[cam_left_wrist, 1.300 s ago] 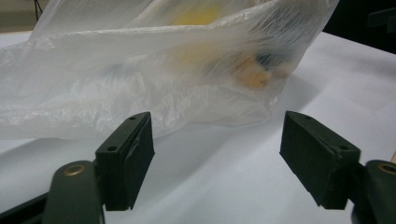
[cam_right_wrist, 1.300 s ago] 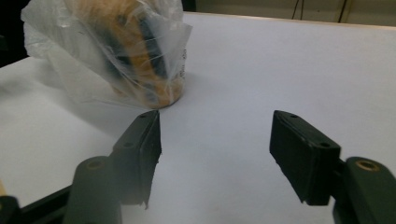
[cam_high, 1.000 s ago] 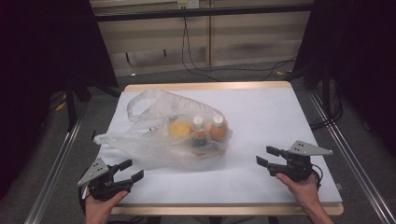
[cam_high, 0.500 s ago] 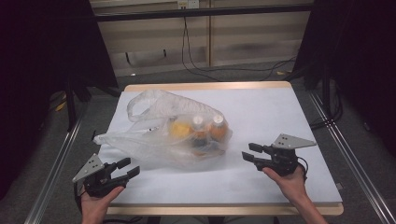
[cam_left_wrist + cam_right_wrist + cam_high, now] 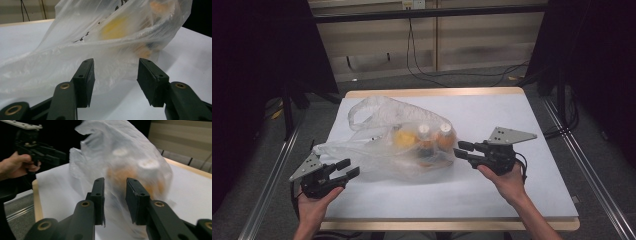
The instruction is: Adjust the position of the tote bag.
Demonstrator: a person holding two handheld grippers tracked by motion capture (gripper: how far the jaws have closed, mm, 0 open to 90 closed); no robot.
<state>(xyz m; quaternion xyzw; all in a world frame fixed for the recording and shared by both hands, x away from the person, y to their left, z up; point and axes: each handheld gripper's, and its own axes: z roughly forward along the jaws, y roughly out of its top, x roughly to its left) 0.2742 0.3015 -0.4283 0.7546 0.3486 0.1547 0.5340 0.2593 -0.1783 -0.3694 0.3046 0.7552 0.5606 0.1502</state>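
— One see-through plastic bag (image 5: 397,142) is lying on the white table (image 5: 492,200), near the middle and a bit to the left. What is inside it?

— Two bottles with white caps (image 5: 434,131) are sitting in it, with orange and yellow stuff around them. The bag's handles are pointing to the far left.

— What is the right gripper (image 5: 462,149) doing?

— It is pointing at the bag's right end, just beside it. Its jaws have just been closing, but a gap is showing between them in the right gripper view (image 5: 115,200). Nothing is pinched yet.

— And the left gripper (image 5: 348,168)?

— It is waiting at the bag's near left side. Its jaws have been closing too, and they are standing apart in the left gripper view (image 5: 115,80), with the bag right in front of them.

— Who is holding them?

— A person's hands are coming in from the near edge.
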